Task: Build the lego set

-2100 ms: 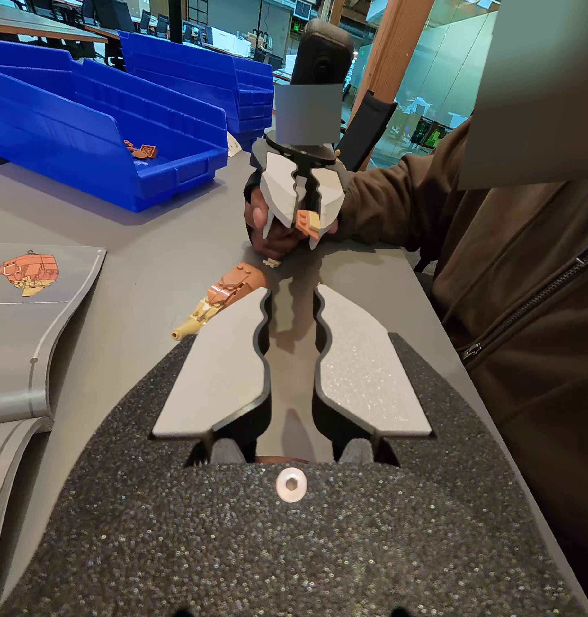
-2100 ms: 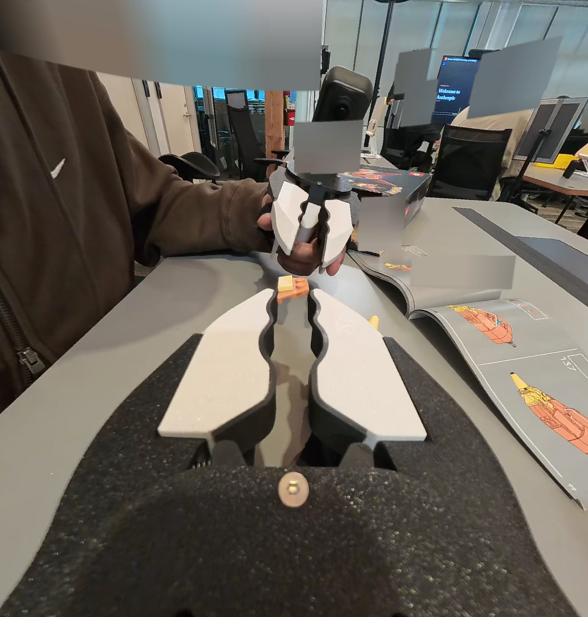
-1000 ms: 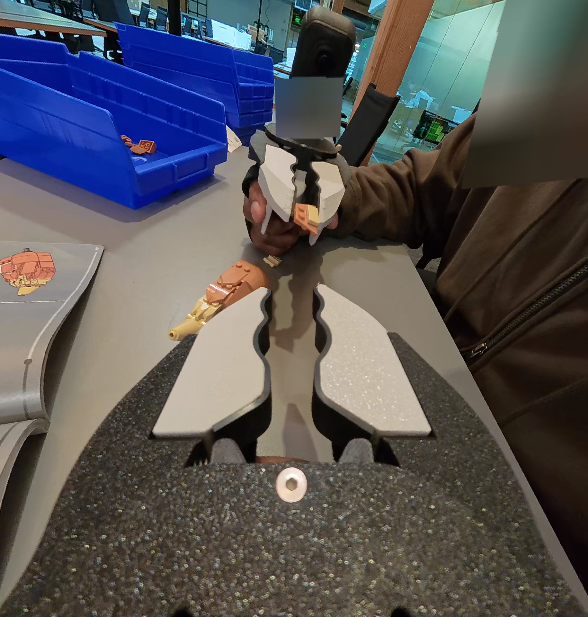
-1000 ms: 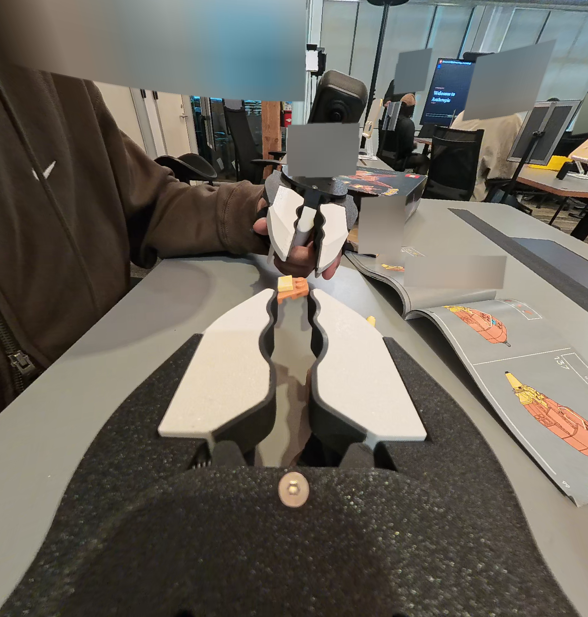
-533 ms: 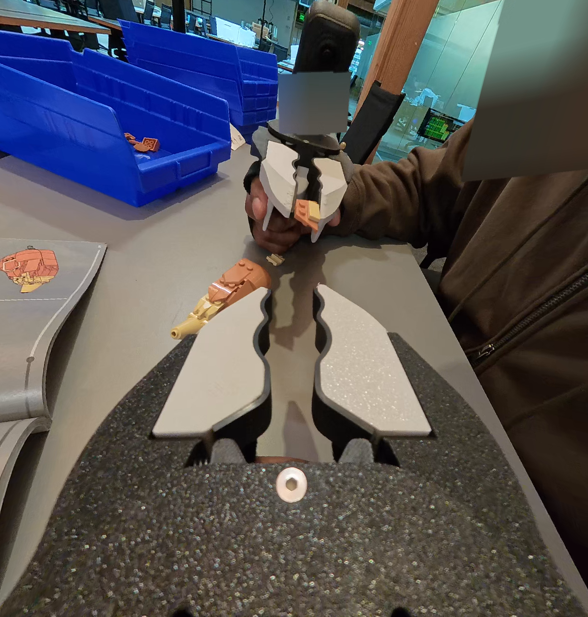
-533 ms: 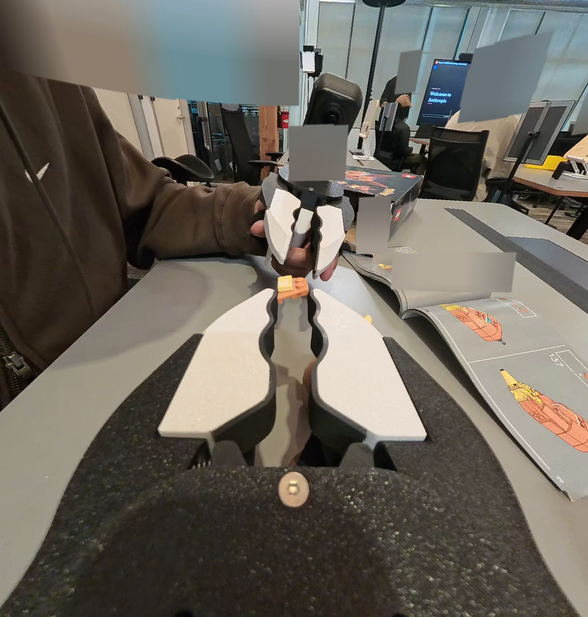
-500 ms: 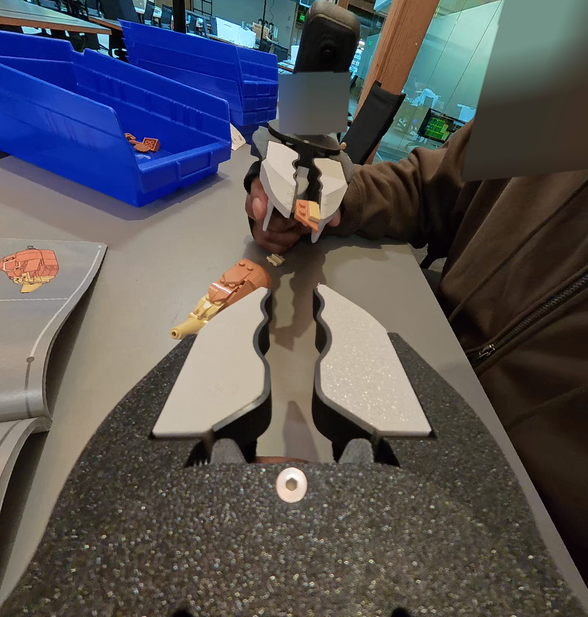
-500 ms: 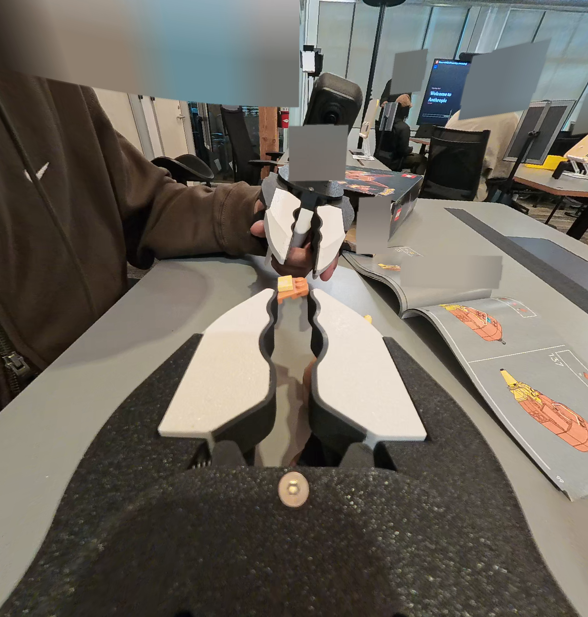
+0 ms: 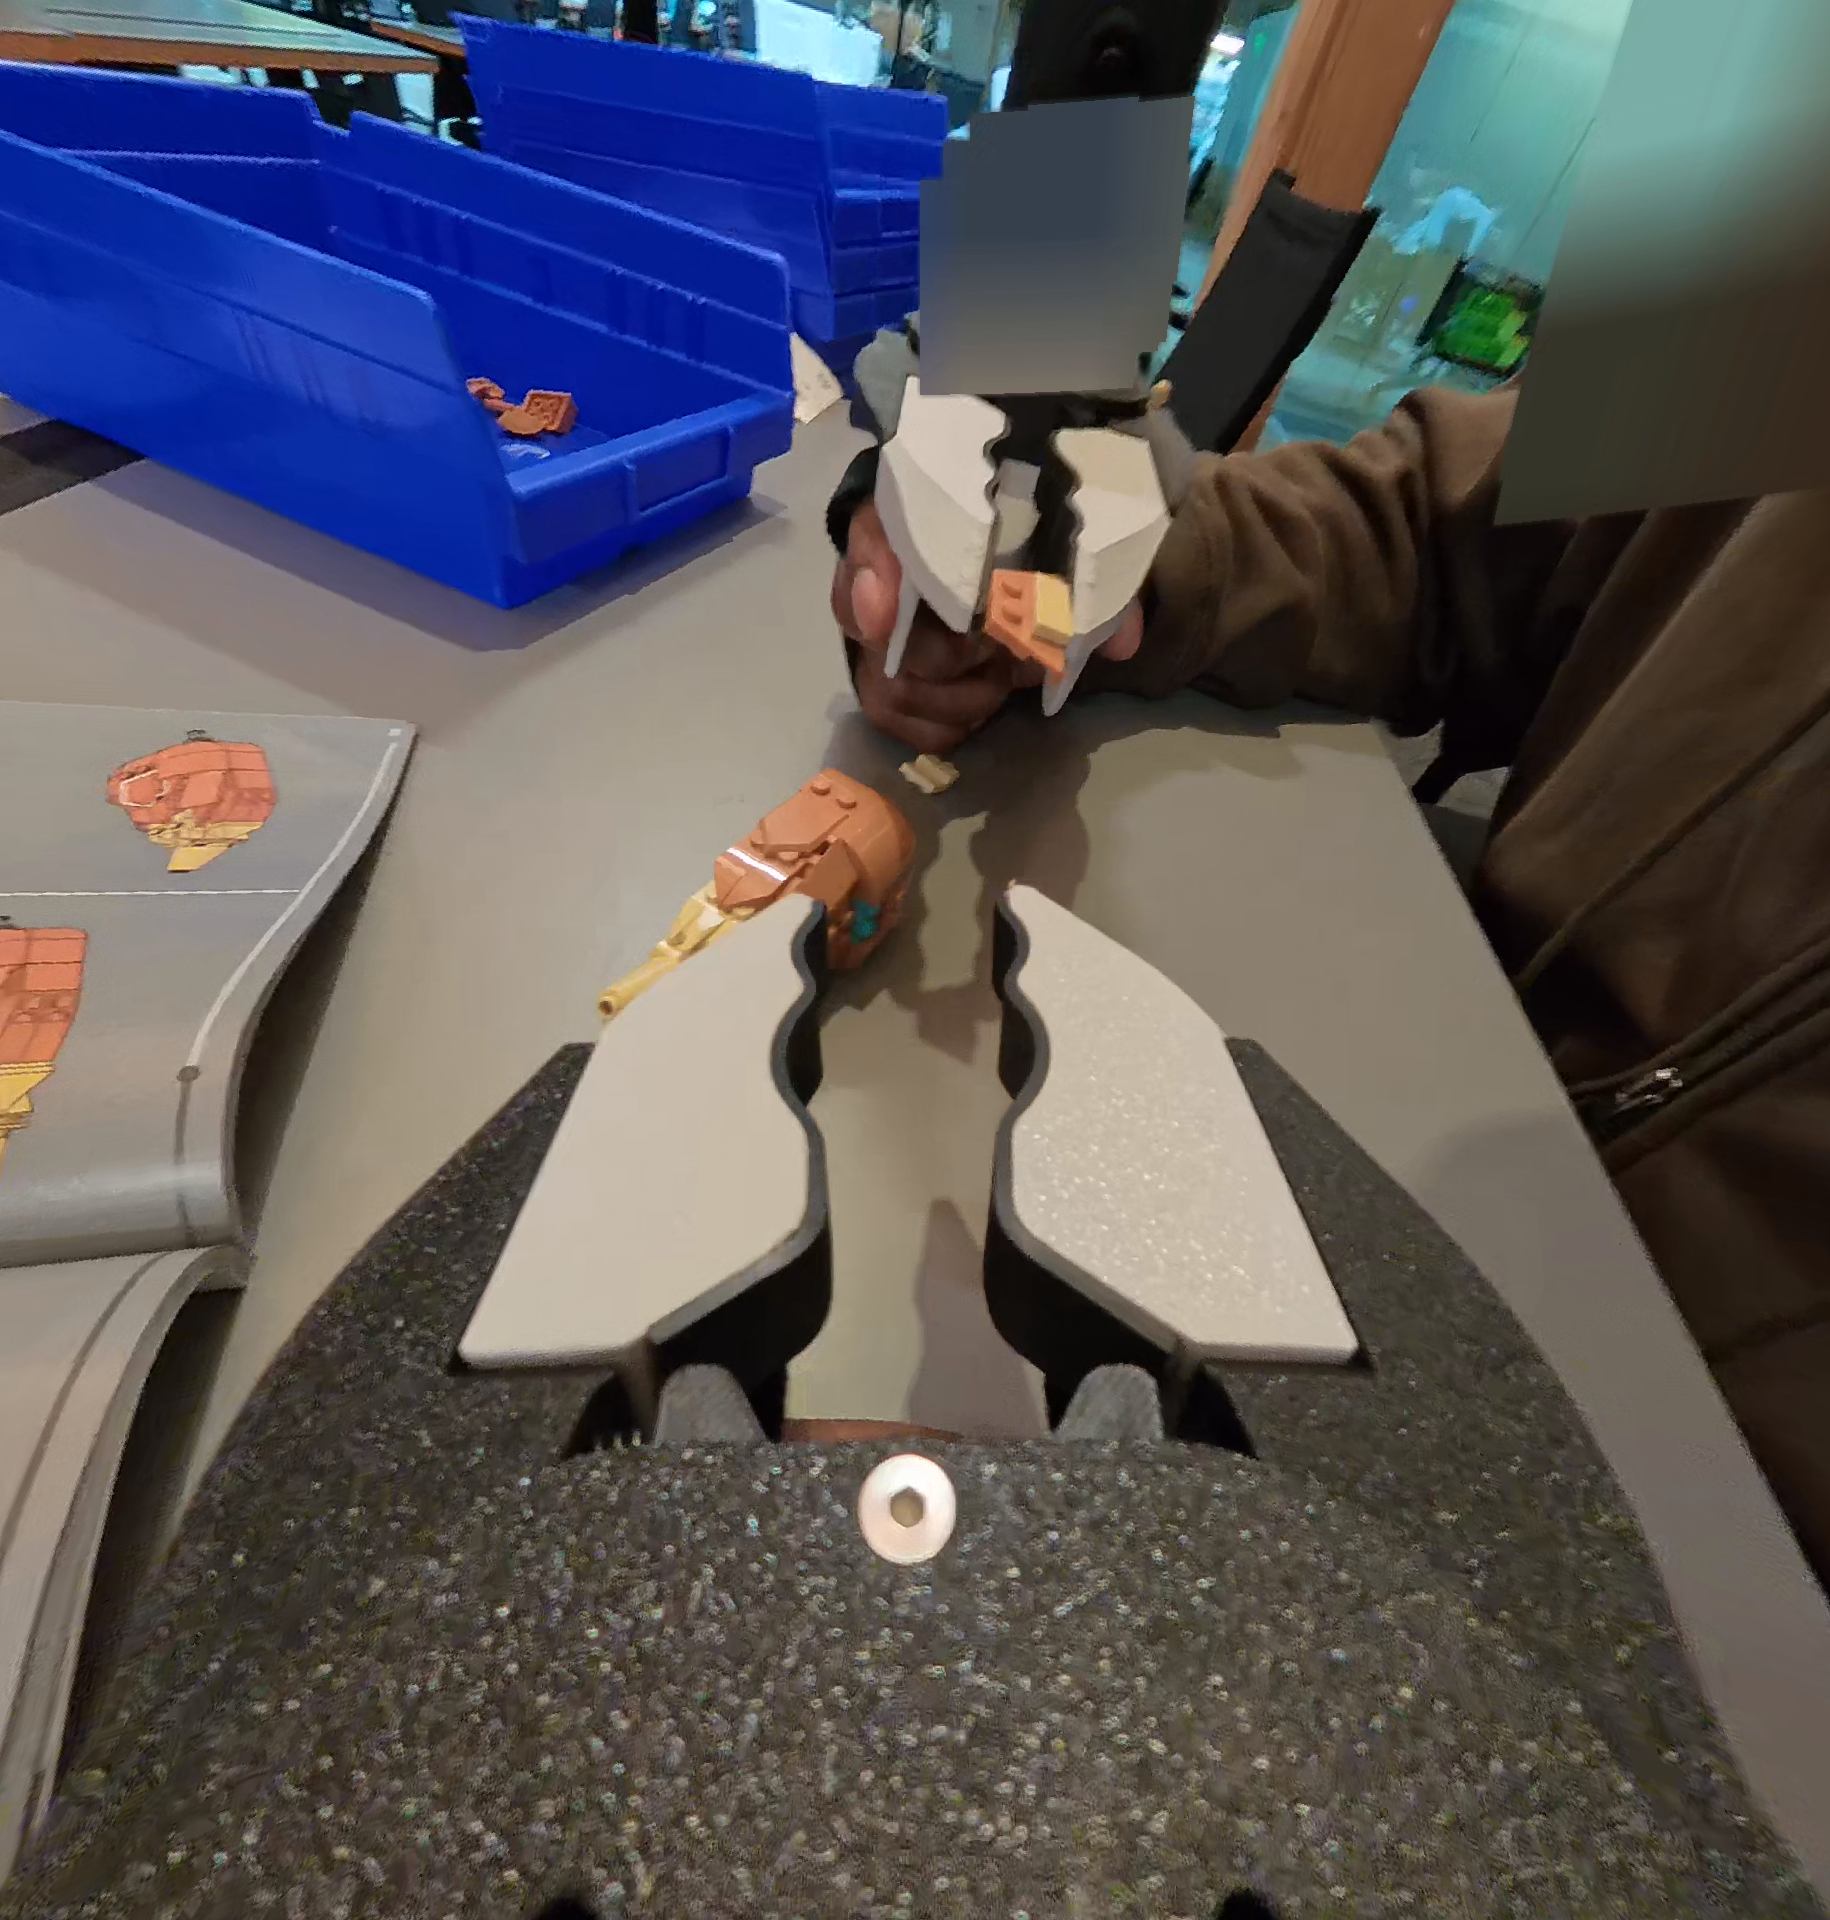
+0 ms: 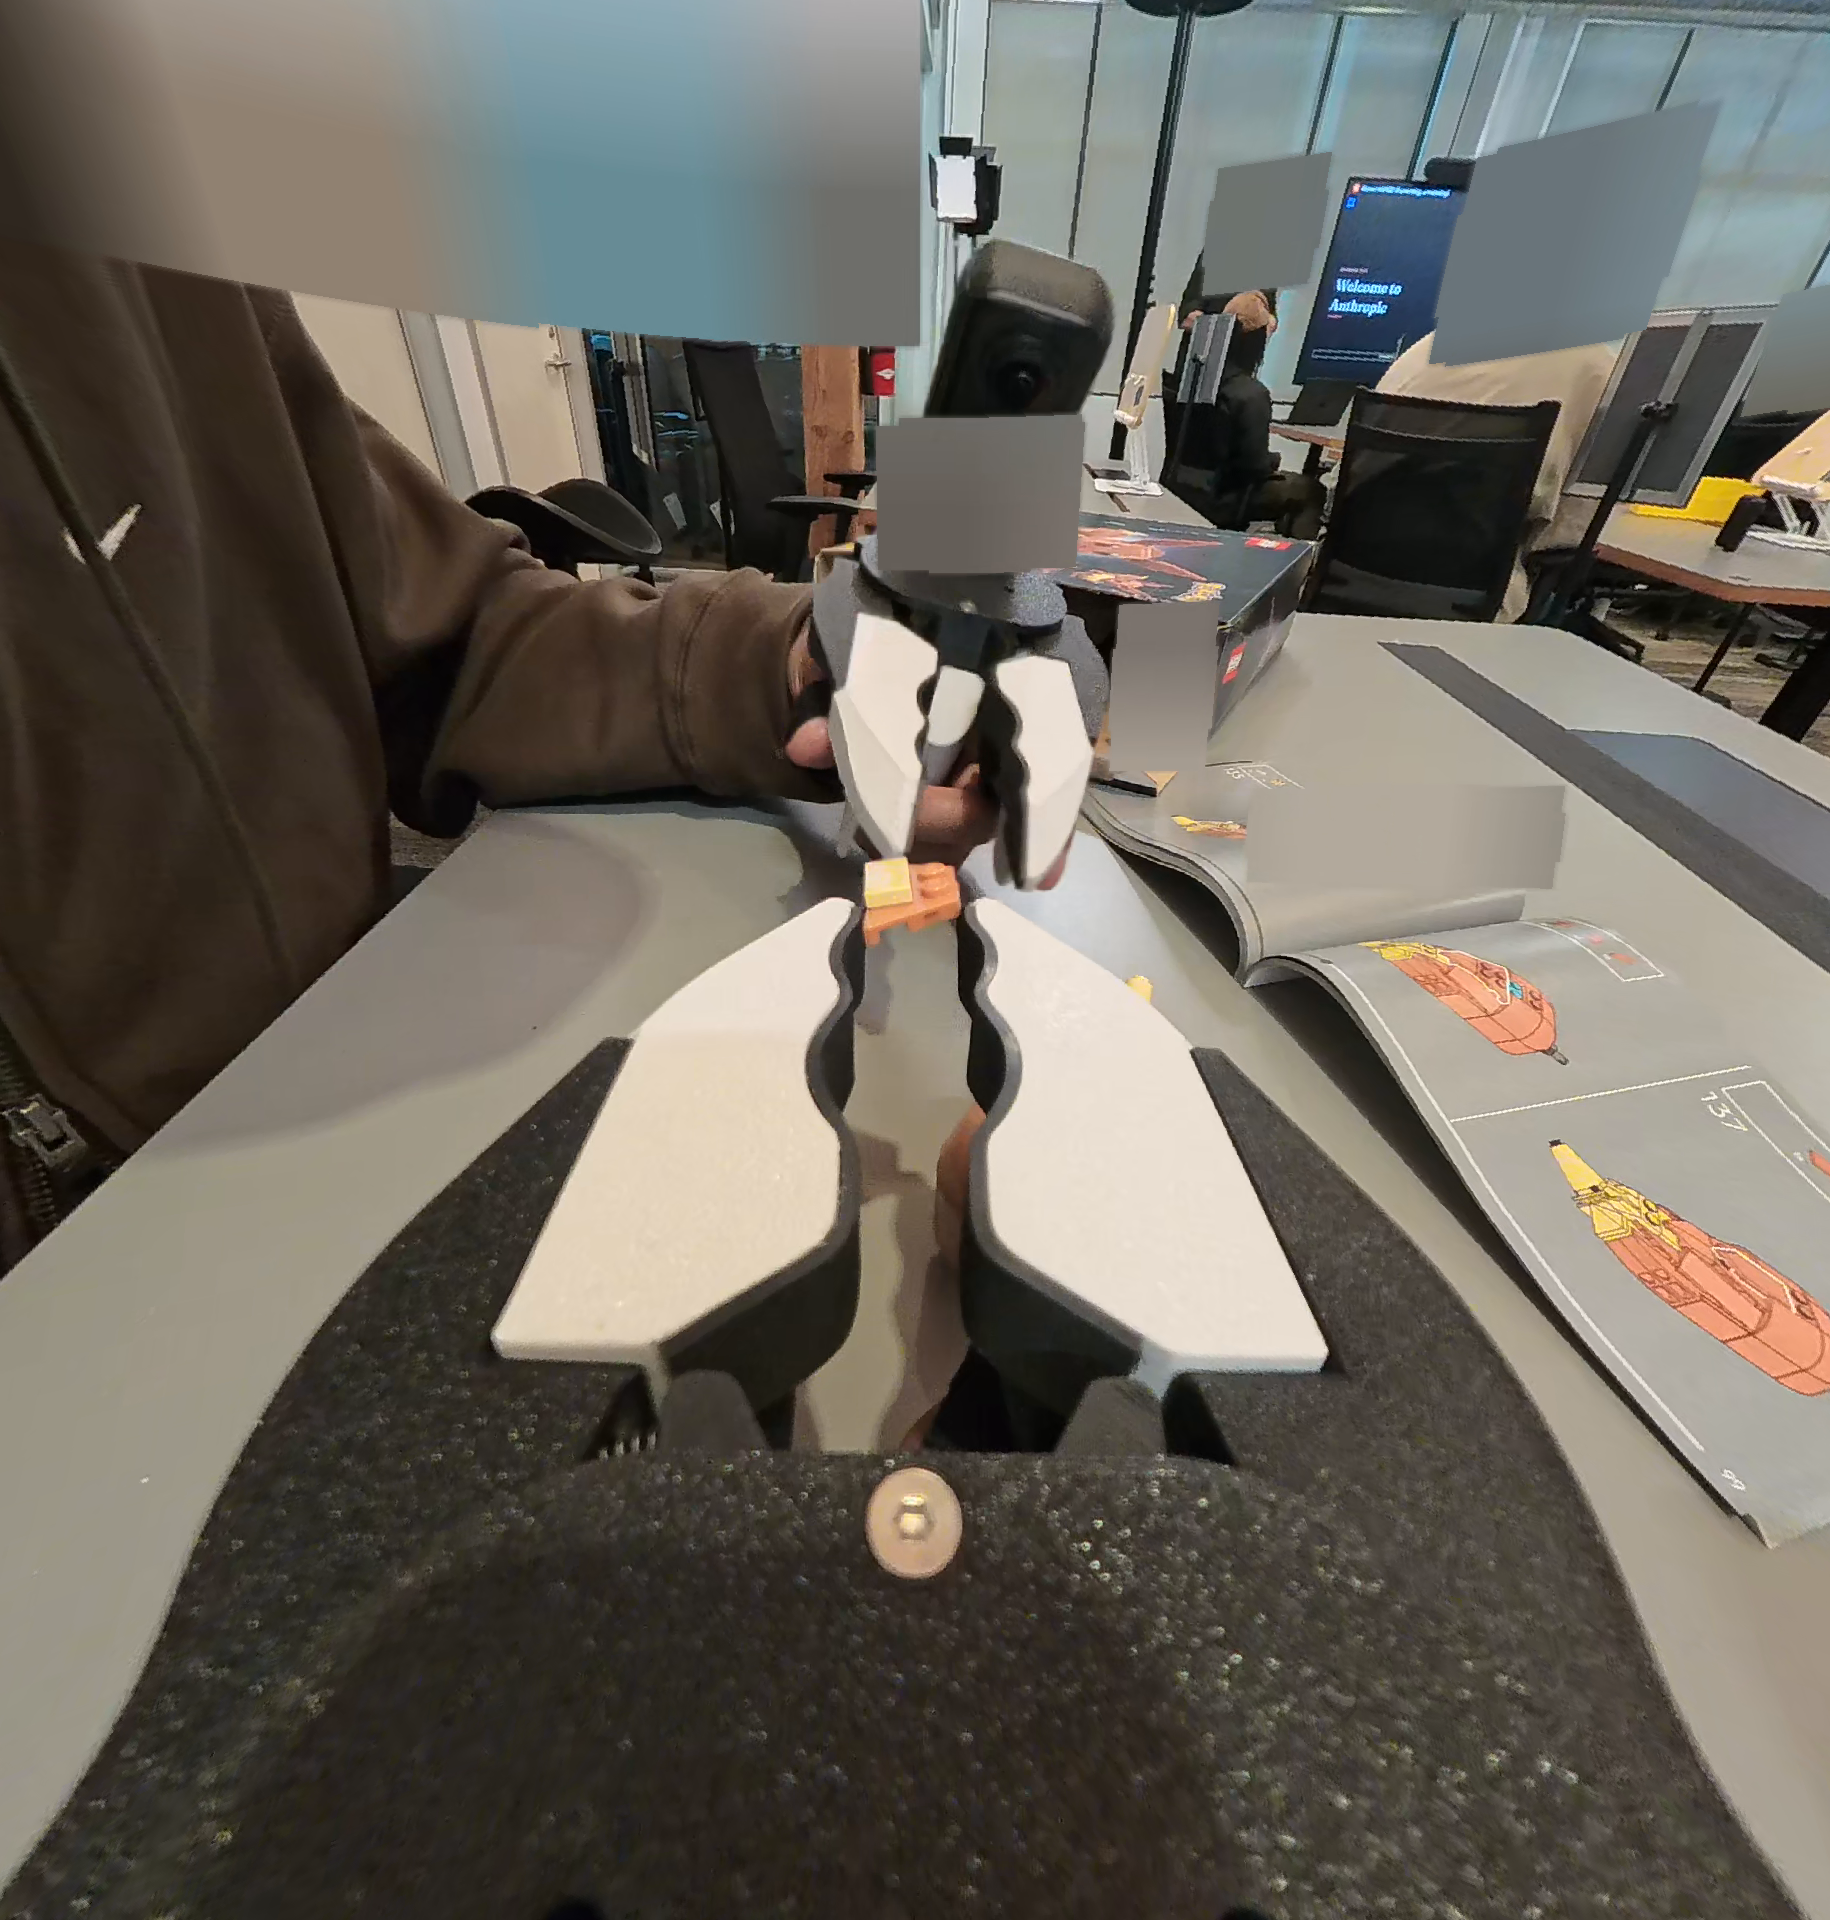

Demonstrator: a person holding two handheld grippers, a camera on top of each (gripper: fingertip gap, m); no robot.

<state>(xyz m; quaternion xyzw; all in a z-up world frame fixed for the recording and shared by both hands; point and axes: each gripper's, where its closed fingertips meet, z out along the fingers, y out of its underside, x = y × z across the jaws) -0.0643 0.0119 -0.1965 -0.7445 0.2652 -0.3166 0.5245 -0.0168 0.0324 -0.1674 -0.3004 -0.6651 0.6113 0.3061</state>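
Note:
My right gripper [image 10: 909, 914] is shut on a small orange piece with a tan tile [image 10: 911, 894], held above the table; it also shows in the left wrist view [image 9: 1030, 618], in the far gripper [image 9: 978, 681]. My left gripper [image 9: 906, 909] is open and empty, low over the grey table [image 9: 1254, 935]. The orange-brown lego model with a tan tip [image 9: 817, 862] lies on the table just beside my left finger's tip. In the right wrist view the left gripper [image 10: 958, 857] faces mine, open, just behind the held piece.
A small tan piece [image 9: 929, 771] lies past the model. An open instruction booklet [image 9: 163, 935] [image 10: 1513, 1039] lies beside it. Blue bins [image 9: 371, 364], one with loose bricks [image 9: 532, 410], stand at the back. The set's box [image 10: 1233, 603] stands behind the booklet. A person's sleeve [image 9: 1669, 831] borders the table. About 7 centimetres separates my left fingertips from my right.
My left gripper has drifted, so the model now lies nearer the gap between its fingers. The right gripper still holds the orange piece and has barely moved.

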